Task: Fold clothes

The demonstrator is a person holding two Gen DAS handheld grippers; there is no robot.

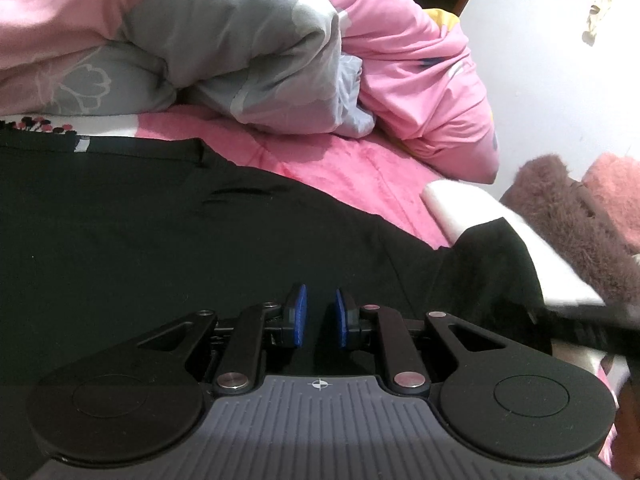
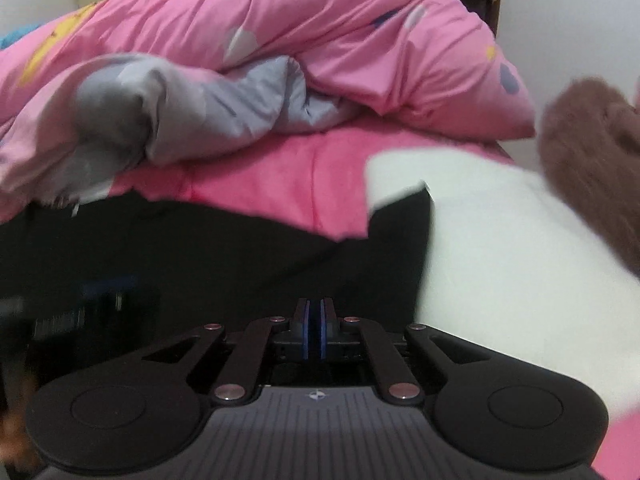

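Black garment lies spread flat on the bed, on a pink bedsheet; in the left wrist view it fills the lower left and centre. One corner of it lies over a white folded cloth at the right edge of the bed.

Left hand-held gripper: jaws narrow, a small gap between the blue pads, positioned low over the black garment. Dark cloth shows through the gap, but whether the pads press on it cannot be told.

Right hand-held gripper: blue pads drawn together, almost no gap. It sits over the right-hand part of the black garment, close to the garment's edge beside the white folded cloth. Whether a fold of cloth is caught between the pads cannot be told; this view is blurred.

Surroundings: a bunched pink and grey quilt is heaped along the far side of the bed, its lower edge just beside the far edge of the garment. A brown furry item and a pink furry item lie off the right side, touching the white cloth. A white wall stands behind.
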